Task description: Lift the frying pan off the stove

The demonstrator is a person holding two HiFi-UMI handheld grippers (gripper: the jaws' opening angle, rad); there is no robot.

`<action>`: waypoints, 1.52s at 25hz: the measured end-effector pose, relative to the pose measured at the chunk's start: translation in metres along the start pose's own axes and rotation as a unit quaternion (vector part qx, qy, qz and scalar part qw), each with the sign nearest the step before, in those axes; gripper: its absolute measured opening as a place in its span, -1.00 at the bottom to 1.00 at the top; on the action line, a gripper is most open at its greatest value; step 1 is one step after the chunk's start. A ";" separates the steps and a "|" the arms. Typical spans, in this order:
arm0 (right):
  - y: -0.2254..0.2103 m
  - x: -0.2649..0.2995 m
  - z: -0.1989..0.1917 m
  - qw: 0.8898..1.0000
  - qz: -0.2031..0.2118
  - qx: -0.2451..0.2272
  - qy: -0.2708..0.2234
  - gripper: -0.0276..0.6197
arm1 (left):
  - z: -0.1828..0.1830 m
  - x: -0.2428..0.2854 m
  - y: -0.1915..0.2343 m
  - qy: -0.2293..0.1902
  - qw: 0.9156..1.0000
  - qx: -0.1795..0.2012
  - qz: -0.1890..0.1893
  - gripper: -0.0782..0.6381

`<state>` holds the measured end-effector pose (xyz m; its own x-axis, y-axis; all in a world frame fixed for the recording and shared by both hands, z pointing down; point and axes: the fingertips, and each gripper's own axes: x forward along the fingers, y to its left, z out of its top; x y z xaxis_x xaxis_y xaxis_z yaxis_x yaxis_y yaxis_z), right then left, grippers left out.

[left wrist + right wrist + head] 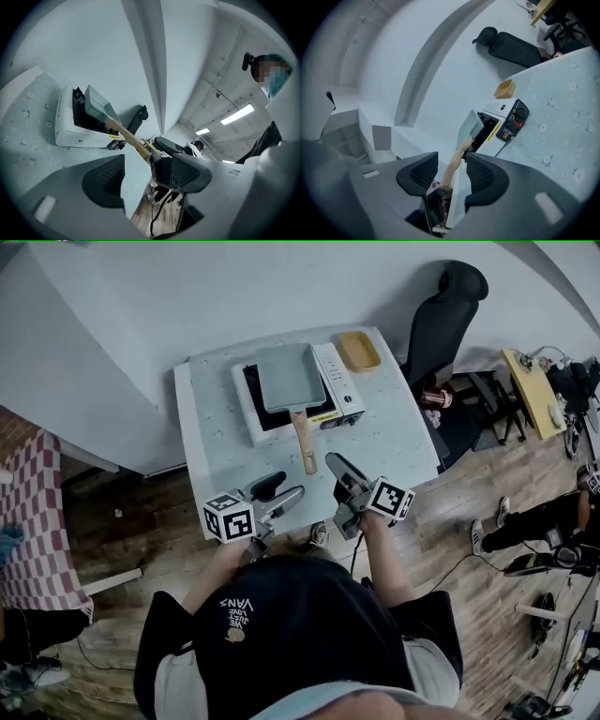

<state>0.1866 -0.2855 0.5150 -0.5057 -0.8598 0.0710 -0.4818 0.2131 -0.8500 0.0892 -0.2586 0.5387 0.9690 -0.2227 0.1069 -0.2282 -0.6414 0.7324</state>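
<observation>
A grey rectangular frying pan (291, 378) sits on the white portable stove (332, 371), its wooden handle (304, 442) pointing toward me. My left gripper (286, 488) hovers open over the table's near edge, just left of the handle's end. My right gripper (336, 468) is open too, just right of that end and not touching it. In the left gripper view the pan (98, 105) and handle (129, 138) lie ahead of the empty left gripper (145, 178). In the right gripper view the handle (457, 161) shows beyond the gap of the right gripper (452, 176), with no pad on it.
The stove stands on a pale flower-print table (225, 456), with a yellow tray (359, 350) at the back right corner. A black office chair (445, 320) stands right of the table. A wooden desk (530, 390) and a seated person's legs (525, 521) are farther right.
</observation>
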 end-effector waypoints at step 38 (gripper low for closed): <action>-0.069 0.116 -0.001 0.949 0.053 0.163 0.266 -0.13 | 0.016 0.086 0.032 -0.056 0.984 -0.142 0.087 -0.13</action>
<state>0.1610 -0.3994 0.5824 -0.8701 -0.4674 0.1566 -0.2057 0.0556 -0.9770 0.1641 -0.3102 0.5603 0.8971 -0.4013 0.1850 -0.3397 -0.3585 0.8695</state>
